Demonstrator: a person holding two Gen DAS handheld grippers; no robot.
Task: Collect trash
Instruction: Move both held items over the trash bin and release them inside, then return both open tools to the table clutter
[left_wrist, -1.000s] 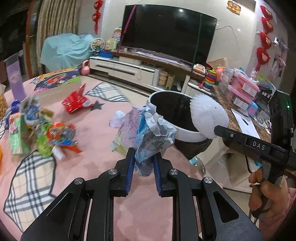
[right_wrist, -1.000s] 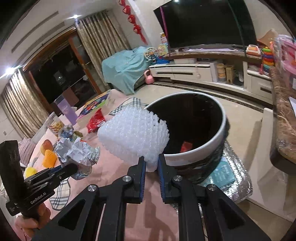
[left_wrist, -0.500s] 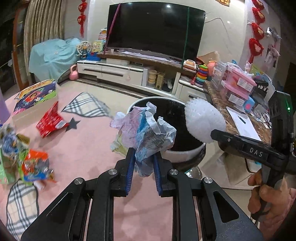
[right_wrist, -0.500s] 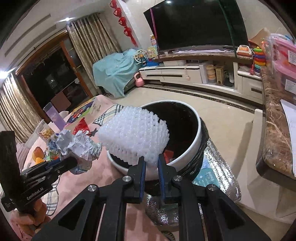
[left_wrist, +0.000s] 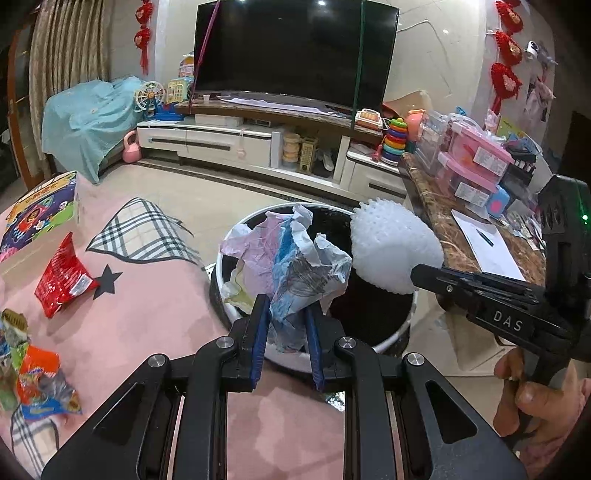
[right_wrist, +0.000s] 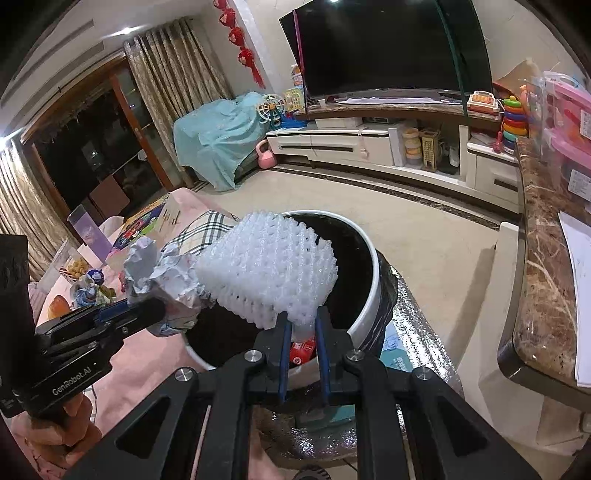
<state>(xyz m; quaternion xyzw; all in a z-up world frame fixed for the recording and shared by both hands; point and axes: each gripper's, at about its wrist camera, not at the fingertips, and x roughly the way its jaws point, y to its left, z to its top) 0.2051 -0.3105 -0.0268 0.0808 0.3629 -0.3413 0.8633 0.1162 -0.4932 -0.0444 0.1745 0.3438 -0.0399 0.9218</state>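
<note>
- 2 grippers hang over the trash bin (left_wrist: 391, 341), a round can with a white rim and black liner, standing just past the pink tablecloth (left_wrist: 147, 325) edge.
- Left gripper (left_wrist: 286, 343) is clamped on a crumpled paper wad (left_wrist: 295, 269); right gripper (right_wrist: 301, 354) pinches white foam fruit netting (right_wrist: 269, 280).
- Both loads nearly touch above the bin mouth.
- Red wrapper (left_wrist: 61, 278) lies well apart on the cloth.
- Netting hides most of the bin's inside; something red (right_wrist: 301, 349) shows below.
</note>
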